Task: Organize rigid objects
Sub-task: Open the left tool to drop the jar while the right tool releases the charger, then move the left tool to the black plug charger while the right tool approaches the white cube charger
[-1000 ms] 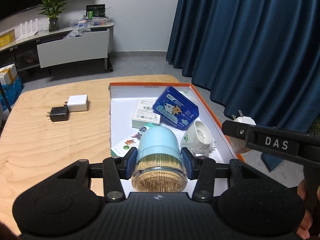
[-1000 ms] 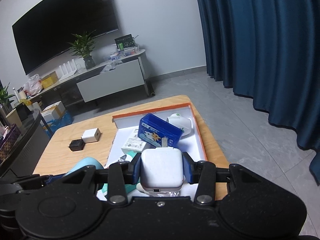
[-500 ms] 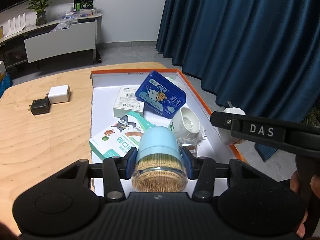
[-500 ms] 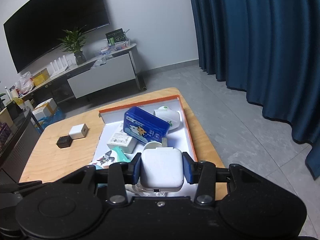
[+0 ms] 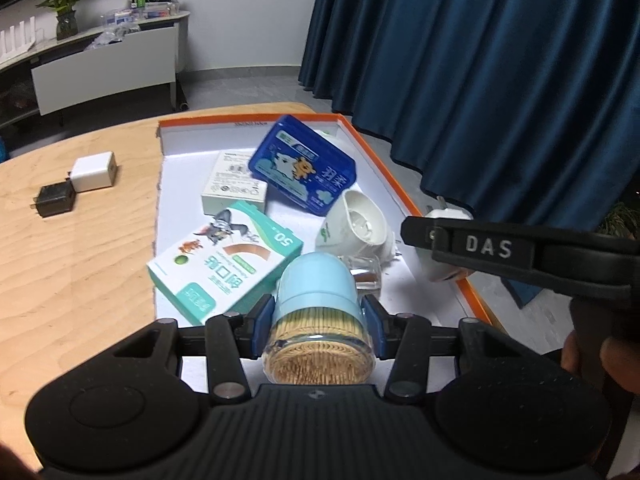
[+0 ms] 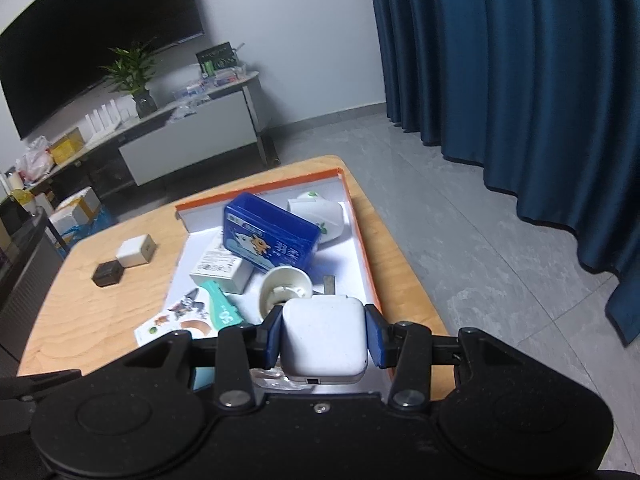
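My left gripper (image 5: 318,308) is shut on a clear toothpick jar (image 5: 316,292) with a pale blue cap, held low over the near end of the orange-rimmed tray (image 5: 384,168). My right gripper (image 6: 324,332) holds a white plug charger (image 6: 324,340) between its blue pads over the tray's near right corner (image 6: 364,240). Its jaws are starting to open, with the pads still on the charger. In the left wrist view that charger (image 5: 444,216) sticks out beyond the right gripper's black side, above the tray's right rim.
In the tray lie a blue tin (image 5: 302,168), a white cup on its side (image 5: 360,224), a teal box (image 5: 224,264) and a small white box (image 5: 236,184). A white cube (image 5: 94,170) and a black adapter (image 5: 54,200) sit on the wooden table, left. Blue curtain at right.
Both grippers have sunk and tipped down toward the tray with their loads. The teal box has come fully into the left wrist view.
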